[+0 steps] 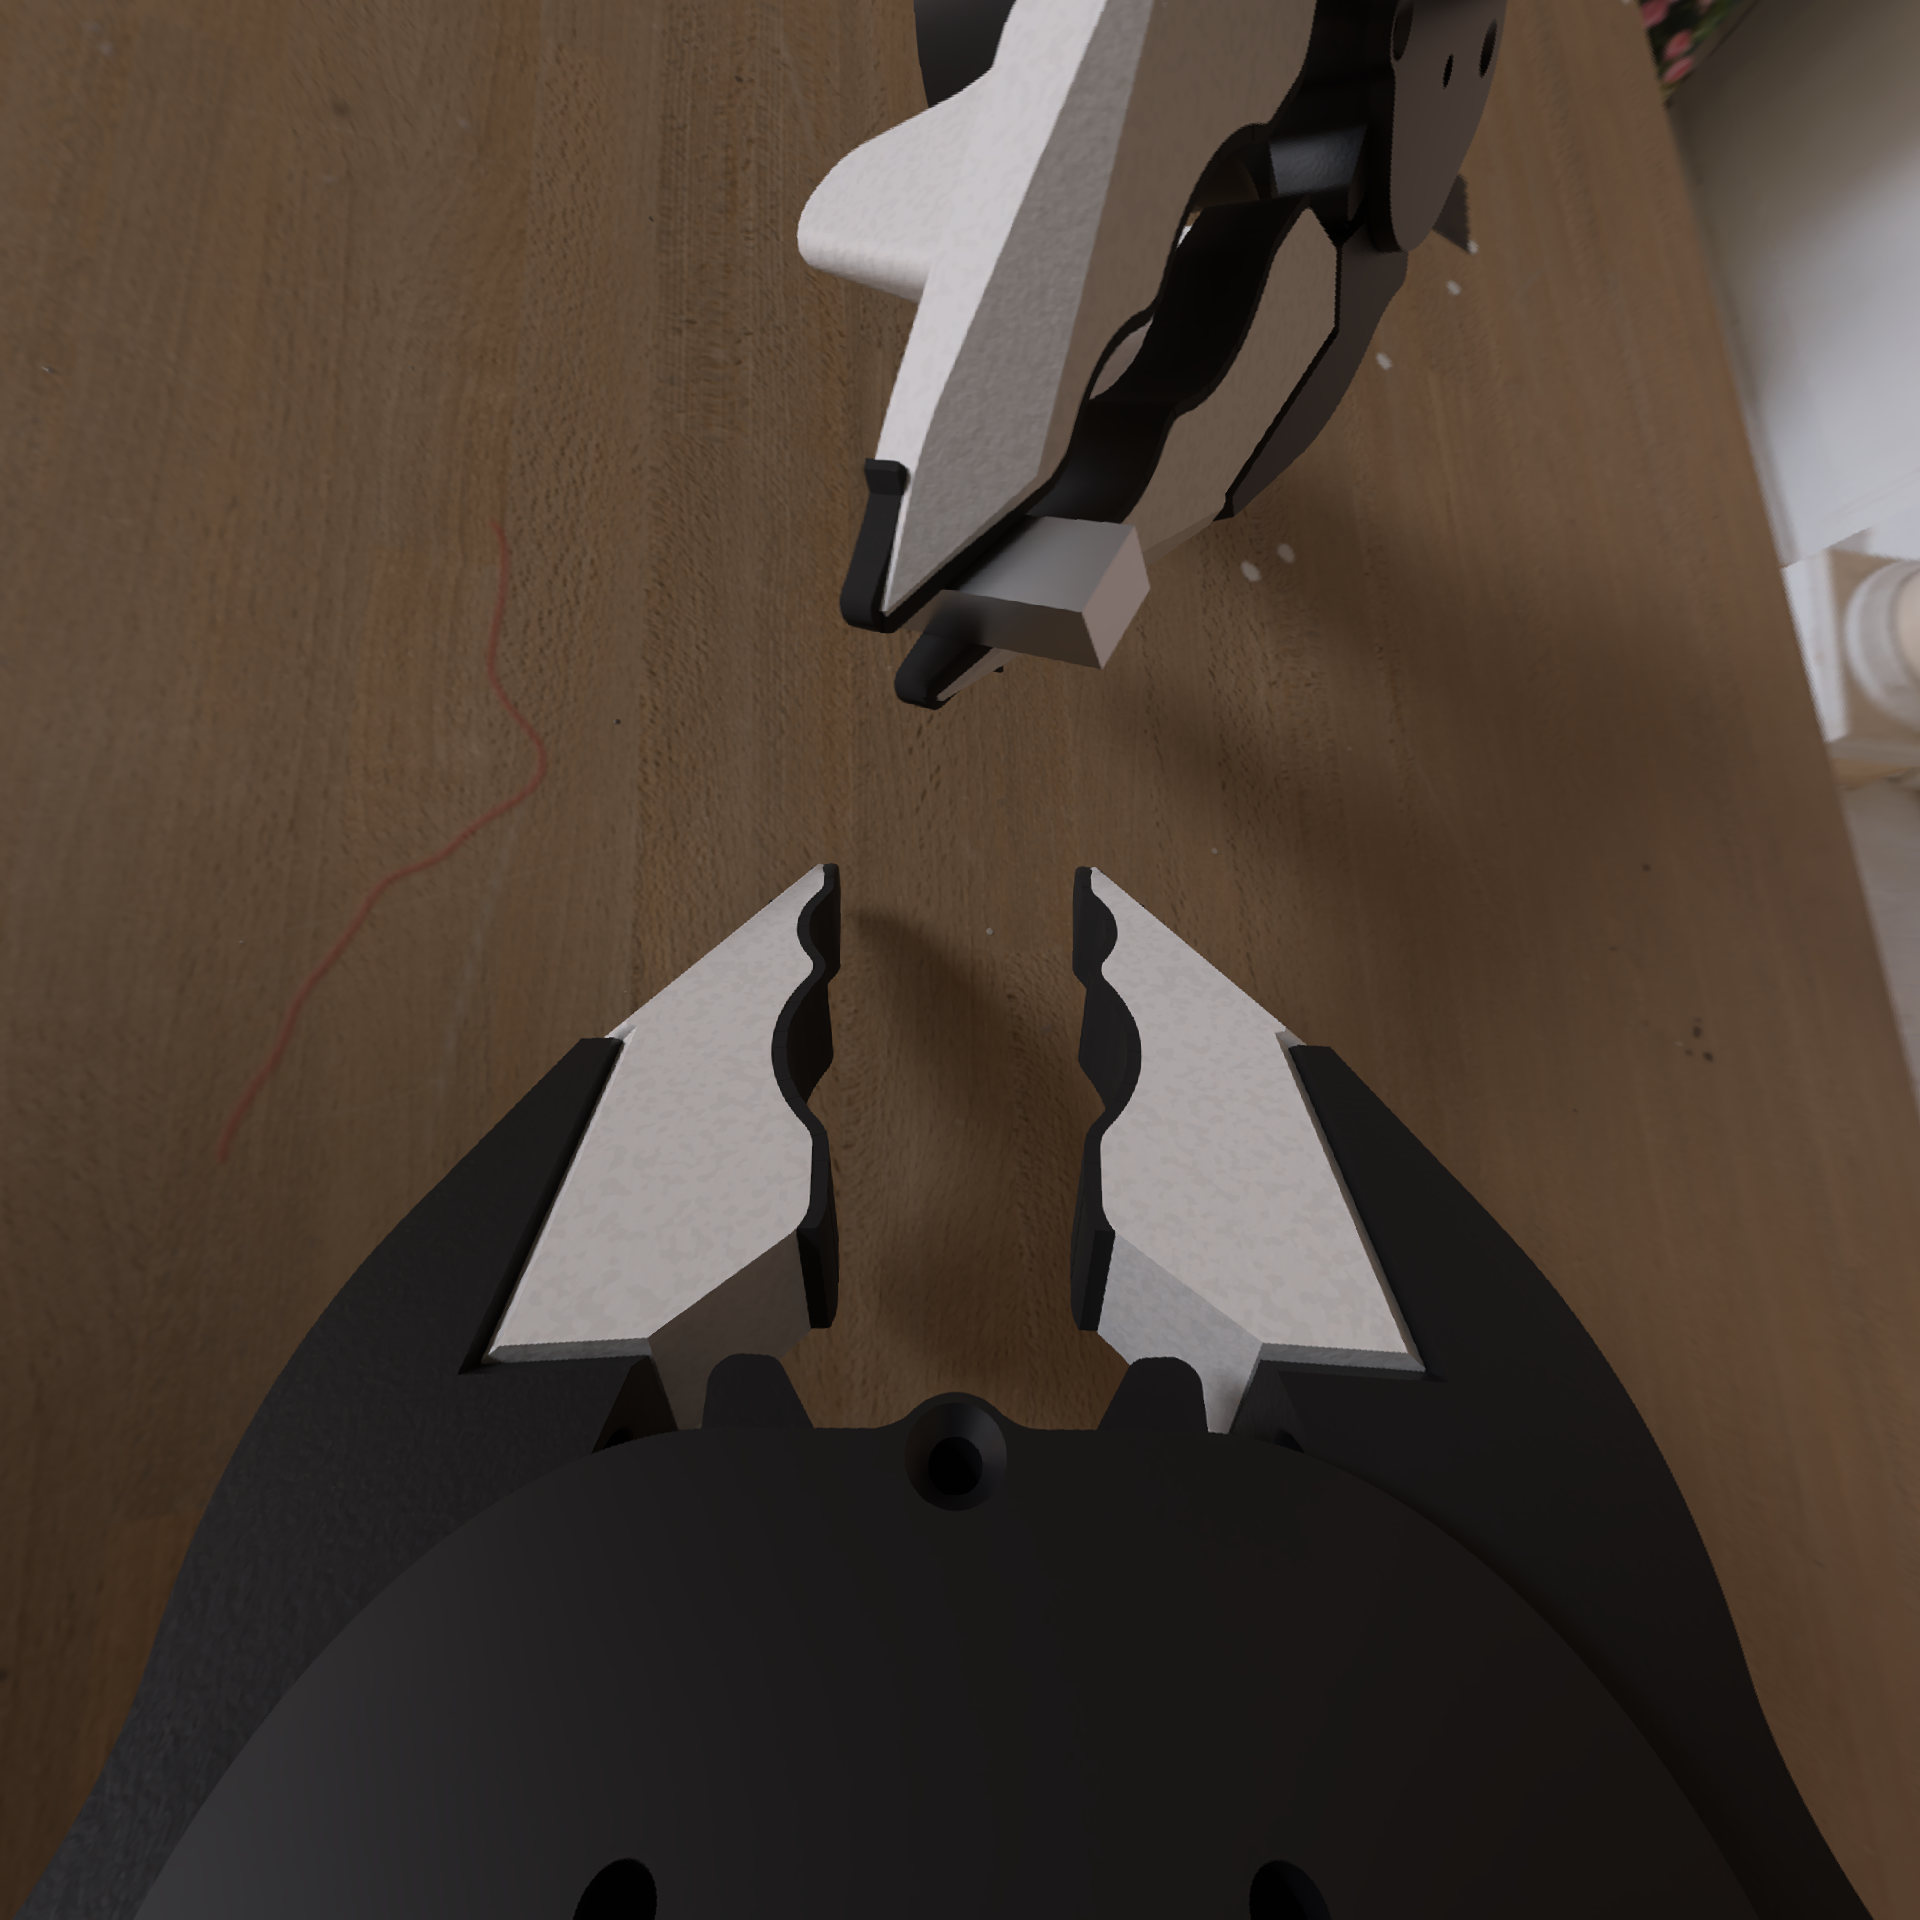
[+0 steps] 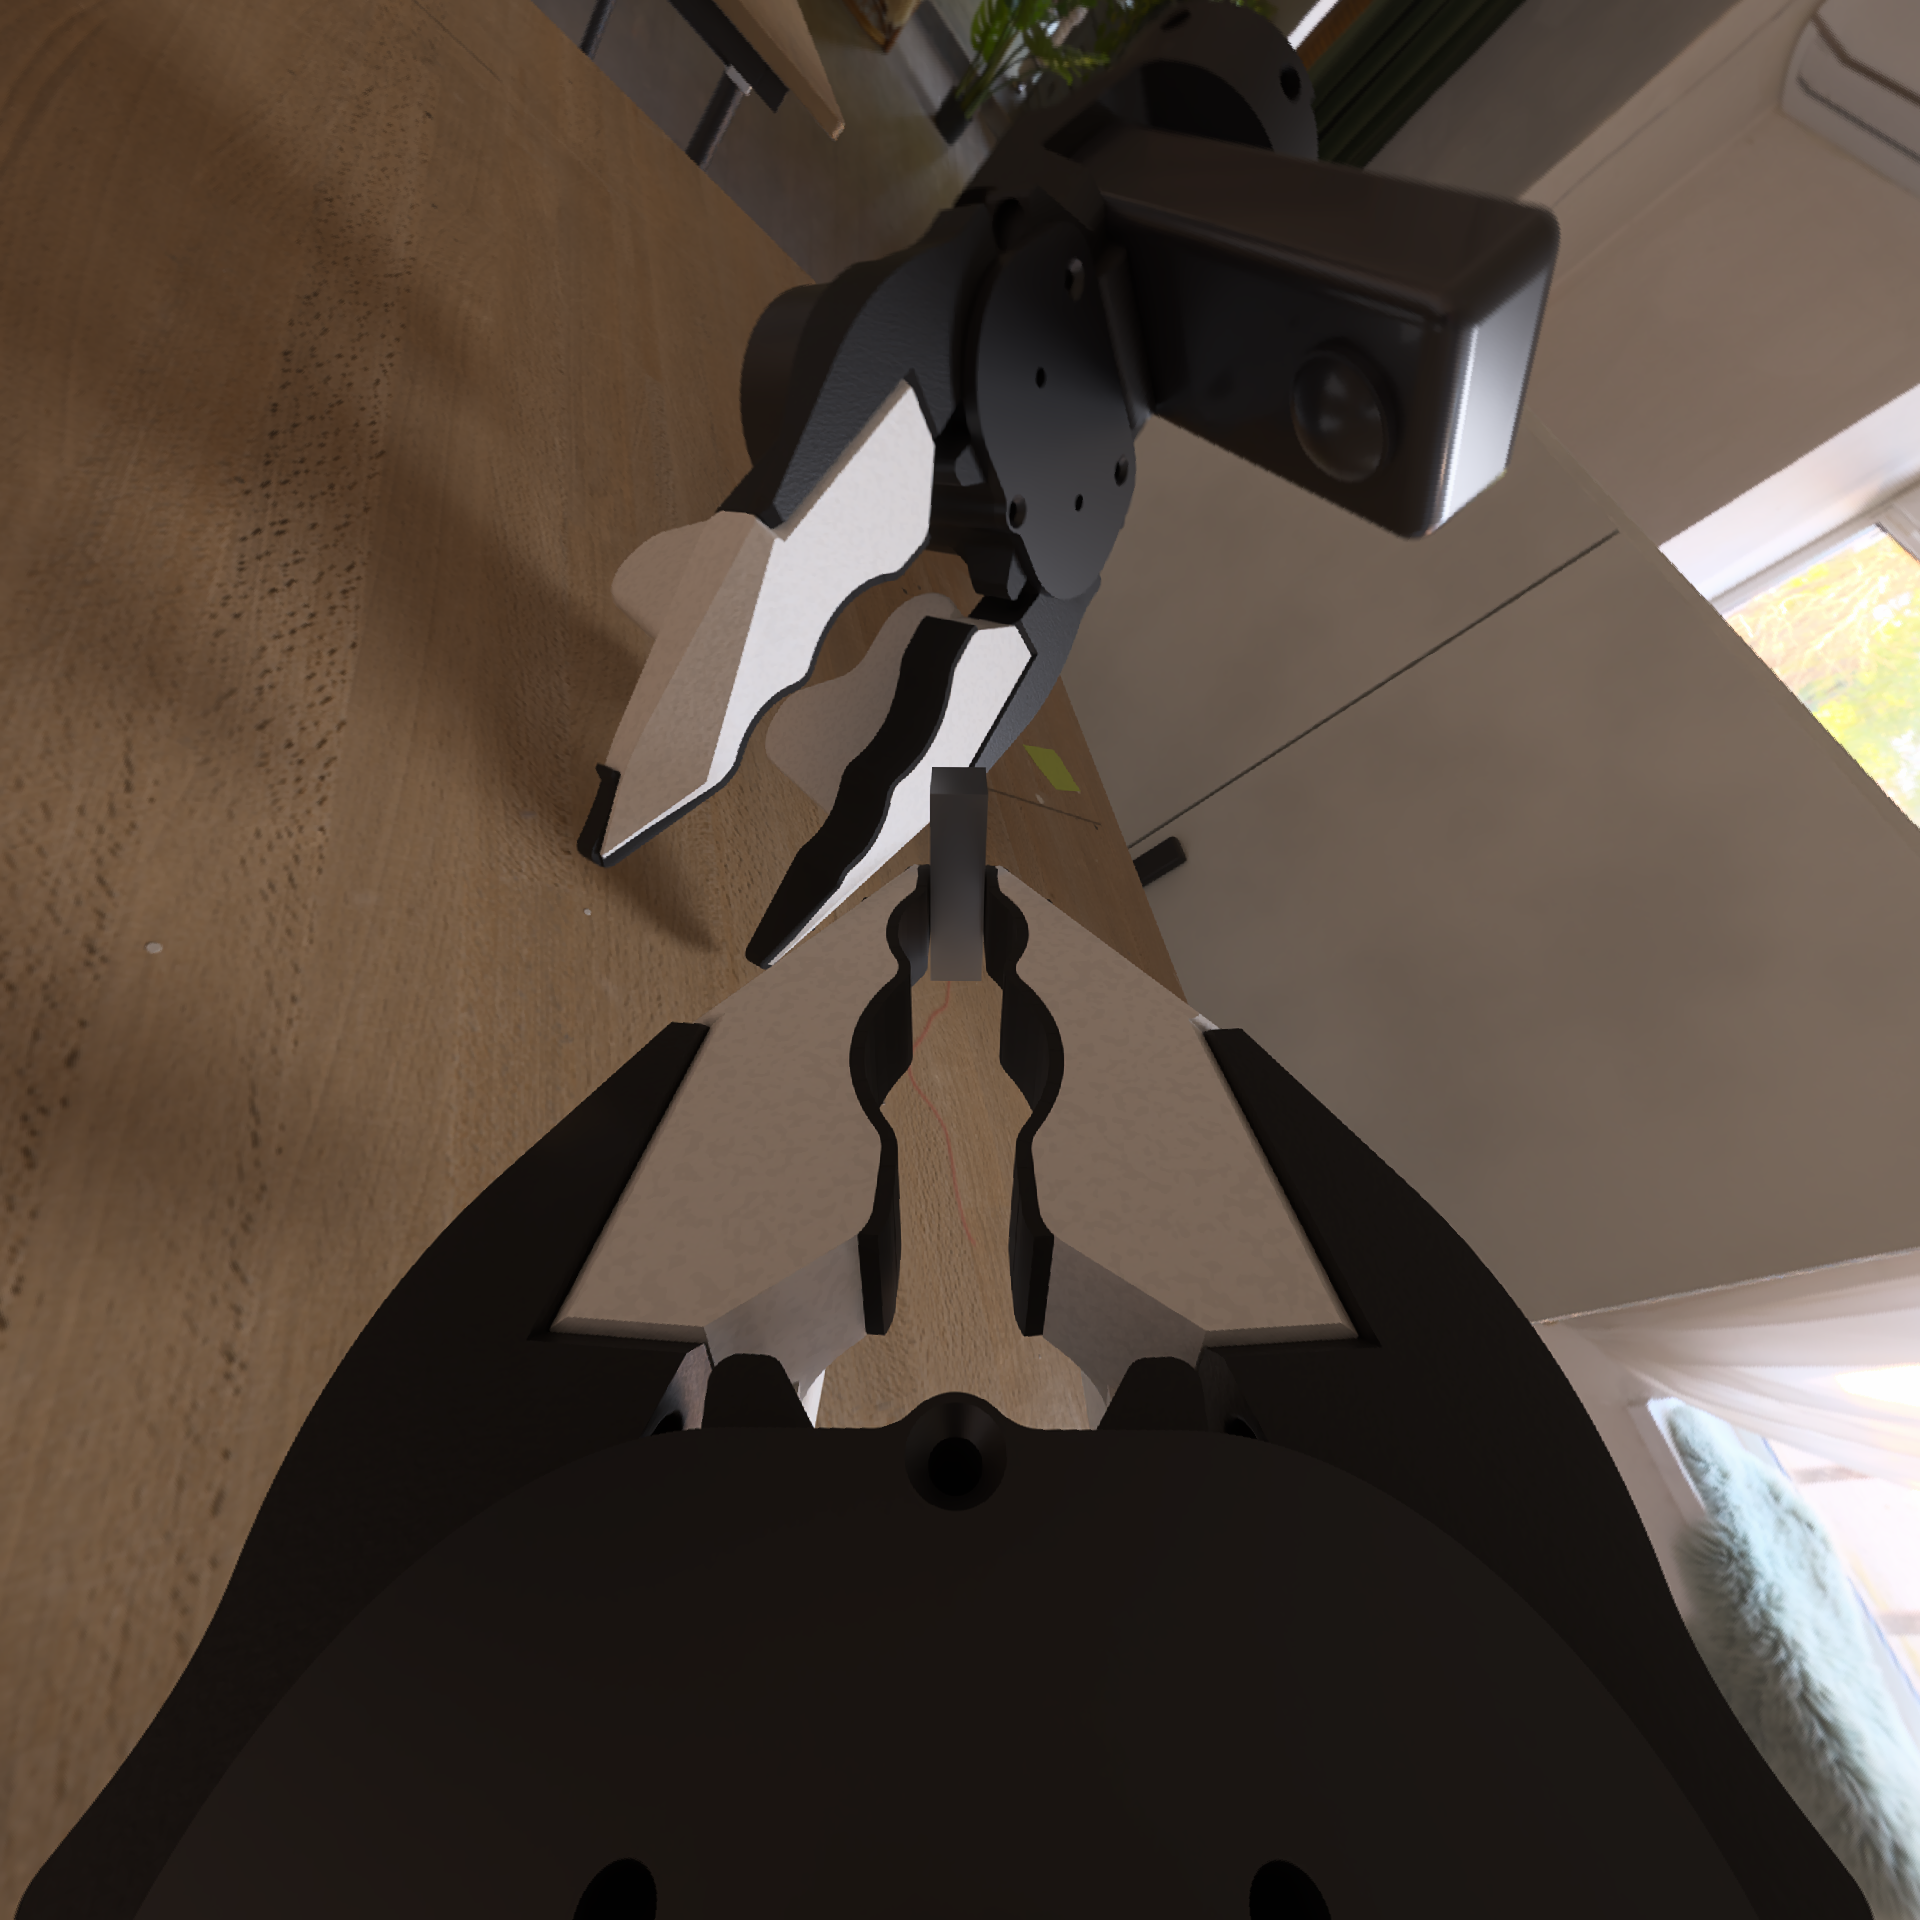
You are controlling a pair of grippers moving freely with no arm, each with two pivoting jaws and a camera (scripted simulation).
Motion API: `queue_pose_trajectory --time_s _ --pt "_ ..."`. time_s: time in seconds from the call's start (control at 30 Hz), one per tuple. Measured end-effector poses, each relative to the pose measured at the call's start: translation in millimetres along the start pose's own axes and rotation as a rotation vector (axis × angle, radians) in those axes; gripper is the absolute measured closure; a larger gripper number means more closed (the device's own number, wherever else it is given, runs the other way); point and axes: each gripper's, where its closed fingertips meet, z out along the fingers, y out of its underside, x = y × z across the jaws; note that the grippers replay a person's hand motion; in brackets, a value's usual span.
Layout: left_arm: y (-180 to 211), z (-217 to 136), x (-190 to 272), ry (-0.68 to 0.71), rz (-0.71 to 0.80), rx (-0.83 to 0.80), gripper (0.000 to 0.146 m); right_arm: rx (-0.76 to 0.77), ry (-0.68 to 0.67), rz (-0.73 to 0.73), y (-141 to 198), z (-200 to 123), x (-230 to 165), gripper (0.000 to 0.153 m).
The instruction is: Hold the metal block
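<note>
Right gripper (image 2: 954, 914): we have our jaws closed on the metal block (image 2: 956, 883), pinched at the very tips. In our right wrist view the block stands up past the fingertips as a narrow grey bar. In the left wrist view the same block (image 1: 1049, 608) shows as a short grey bar clamped near one end, the free end sticking out sideways from the right gripper (image 1: 914, 634). It is clear of the wooden table (image 1: 312, 520), lifted above it, with a soft shadow below.

Left gripper (image 1: 956, 894): jaws parted, nothing between them. It hovers above the table, pointed toward the block but apart from it. From the right wrist view the left gripper (image 2: 675, 904) hangs just beside the block, one fingertip close to it; whether it touches we cannot tell.

Outward: a thin red line (image 1: 416, 883) runs across the wood to the left. The table edge and pale room fittings lie beyond.

Our reading: the hold is in hand, carried by the right side alone. The grip is shallow, on the tips only, so the block could pivot or slip. The next move, we judge, calls for a steady clamp and no jolts; if the left joins, it must line up on the free end before closing.
</note>
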Motion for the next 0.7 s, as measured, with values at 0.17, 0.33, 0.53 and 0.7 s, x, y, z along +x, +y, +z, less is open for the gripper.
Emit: queue_pose_trajectory --time_s 0.17,0.33,0.53,0.7 --pt "-0.5 0.0 -2.3 -0.032 0.008 0.015 0.101 -0.006 0.017 0.041 1.6 1.5 1.6 0.144" --pt "-0.4 0.6 -3.6 -0.071 0.024 0.023 0.100 -0.005 0.020 0.070 2.3 2.3 2.4 0.144" --pt "-0.9 0.4 -5.7 -0.089 0.028 0.028 0.099 -0.024 0.028 0.098 4.6 3.6 4.7 0.144" --pt "-1.7 0.4 -8.5 -0.110 0.033 0.027 0.098 -0.038 0.037 0.105 5.8 4.2 6.7 0.144"
